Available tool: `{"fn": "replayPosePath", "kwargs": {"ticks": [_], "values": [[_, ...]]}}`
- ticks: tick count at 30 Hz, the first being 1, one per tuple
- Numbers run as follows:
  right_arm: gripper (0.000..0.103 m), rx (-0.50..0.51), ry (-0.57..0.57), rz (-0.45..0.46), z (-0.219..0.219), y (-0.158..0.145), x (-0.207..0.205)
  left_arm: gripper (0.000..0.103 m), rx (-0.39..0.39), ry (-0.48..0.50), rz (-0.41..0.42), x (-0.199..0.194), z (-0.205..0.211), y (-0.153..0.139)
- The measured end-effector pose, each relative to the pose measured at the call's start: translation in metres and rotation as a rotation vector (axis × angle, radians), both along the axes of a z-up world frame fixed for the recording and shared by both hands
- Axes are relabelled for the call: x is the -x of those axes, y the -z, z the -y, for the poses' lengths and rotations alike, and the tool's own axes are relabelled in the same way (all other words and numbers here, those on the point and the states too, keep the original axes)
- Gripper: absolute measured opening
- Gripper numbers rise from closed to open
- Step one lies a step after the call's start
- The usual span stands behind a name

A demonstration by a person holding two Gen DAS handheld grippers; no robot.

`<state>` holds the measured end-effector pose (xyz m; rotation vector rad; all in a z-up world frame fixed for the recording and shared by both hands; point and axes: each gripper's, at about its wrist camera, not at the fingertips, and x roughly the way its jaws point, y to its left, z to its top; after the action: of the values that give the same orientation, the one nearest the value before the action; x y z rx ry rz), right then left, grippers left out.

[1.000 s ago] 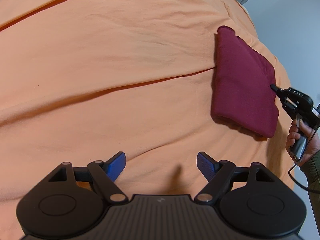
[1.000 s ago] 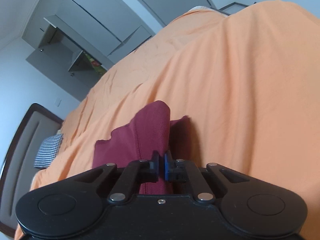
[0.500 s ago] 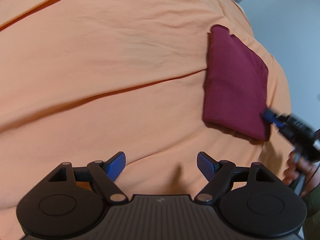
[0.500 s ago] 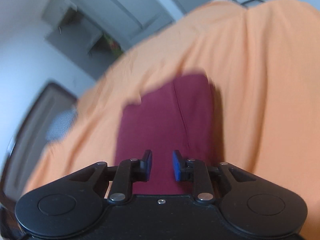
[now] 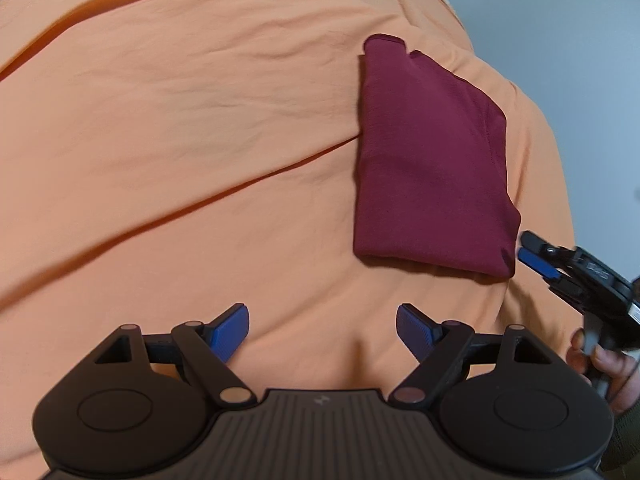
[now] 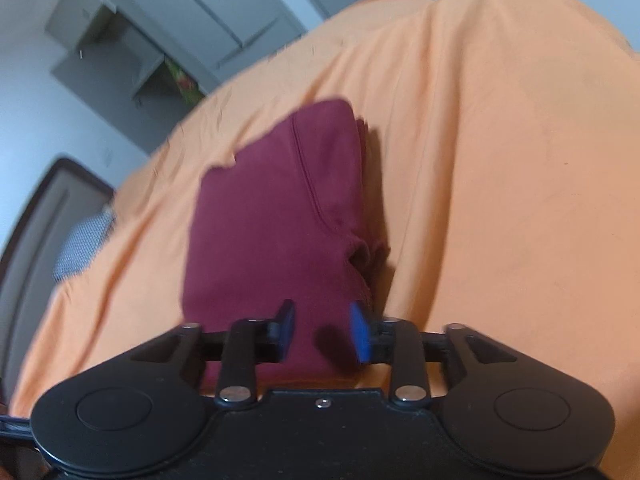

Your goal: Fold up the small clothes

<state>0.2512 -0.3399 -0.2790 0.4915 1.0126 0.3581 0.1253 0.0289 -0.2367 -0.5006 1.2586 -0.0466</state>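
Maroon cloth (image 6: pixel 276 216) lies folded on the orange bed (image 5: pixel 180 120) ahead of both parted, empty jaws (cupboards (image 6: pixel 192 20) show only from the right wrist).

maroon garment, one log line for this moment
maroon garment: folded, flat on orange bedsheet | left gripper: open, empty | right gripper: open, off garment
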Motion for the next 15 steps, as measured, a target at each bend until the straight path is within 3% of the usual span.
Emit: {"fn": "replayPosePath", "kwargs": {"ticks": [12, 15], "values": [[0.063, -0.063, 0.084, 0.049, 0.04, -0.006, 0.001, 0.085, -0.03, 0.089, 0.135, -0.075, 0.023, 0.018], [0.066, -0.072, 0.094, 0.061, 0.043, -0.003, -0.008, 0.075, -0.005, 0.069, 0.156, -0.097, 0.019, 0.03]]}}
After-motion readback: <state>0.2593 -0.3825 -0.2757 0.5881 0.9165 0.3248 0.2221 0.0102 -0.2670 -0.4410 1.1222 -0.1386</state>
